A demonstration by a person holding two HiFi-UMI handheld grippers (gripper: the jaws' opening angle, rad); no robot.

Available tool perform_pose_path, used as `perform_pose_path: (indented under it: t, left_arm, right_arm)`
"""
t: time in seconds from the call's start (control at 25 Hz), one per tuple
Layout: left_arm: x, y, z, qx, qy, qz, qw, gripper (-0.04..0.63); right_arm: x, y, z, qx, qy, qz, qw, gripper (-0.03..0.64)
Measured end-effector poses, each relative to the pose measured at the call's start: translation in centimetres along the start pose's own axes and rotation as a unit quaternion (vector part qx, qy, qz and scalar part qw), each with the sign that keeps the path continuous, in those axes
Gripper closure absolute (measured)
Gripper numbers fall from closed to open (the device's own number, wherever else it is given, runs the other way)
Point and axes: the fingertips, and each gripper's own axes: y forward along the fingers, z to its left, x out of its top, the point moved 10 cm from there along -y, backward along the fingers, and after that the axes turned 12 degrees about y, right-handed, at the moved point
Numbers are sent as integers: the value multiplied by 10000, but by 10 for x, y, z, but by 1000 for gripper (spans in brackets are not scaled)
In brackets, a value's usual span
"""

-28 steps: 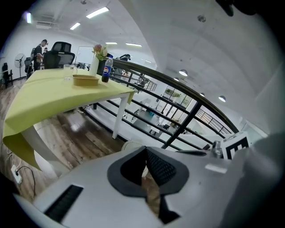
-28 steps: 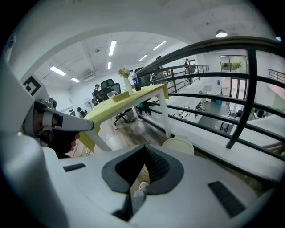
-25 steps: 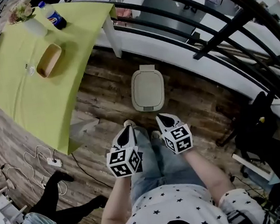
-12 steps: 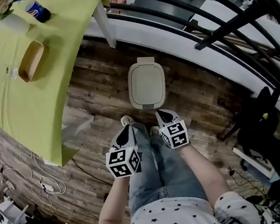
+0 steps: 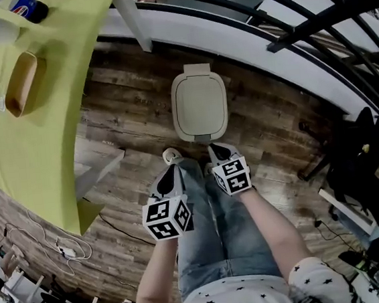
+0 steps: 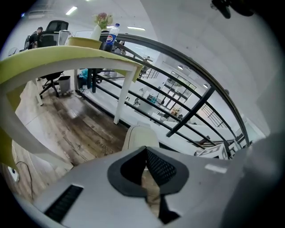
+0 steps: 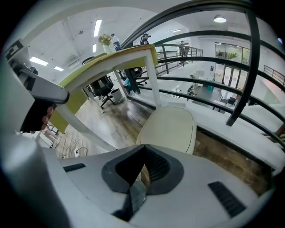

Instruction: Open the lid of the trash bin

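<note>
Both clenched on nothing, left gripper [image 5: 173, 171] and right gripper [image 5: 217, 150], with lid-down trash bin [image 5: 200, 104] on floor straight ahead beyond the feet, long axis near-to-far, nearer the right.

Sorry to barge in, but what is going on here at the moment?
A person stands over a closed trash bin, holding the left gripper and the right gripper just short of it. Both grippers are shut with nothing in them, and neither touches the bin, so it has not yet been opened.
</note>
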Motion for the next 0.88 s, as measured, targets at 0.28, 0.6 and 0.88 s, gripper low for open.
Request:
perform_pose_path:
  t: [0.28,0.6,0.88]
  left_arm:
    - [-12,14,10,38,-111,27,9999,583]
    - [-31,27,19,36,-272,88,9996,583]
    - [-43,34,29,64,-385,165,9991,583]
  right_arm:
    - [-13,31,-10,-102,-49,125,9999,624]
    - [-38,61,-16,-177,-125,414,9989,623]
    - [-49,82,-20,-267,-167,668,9973,624]
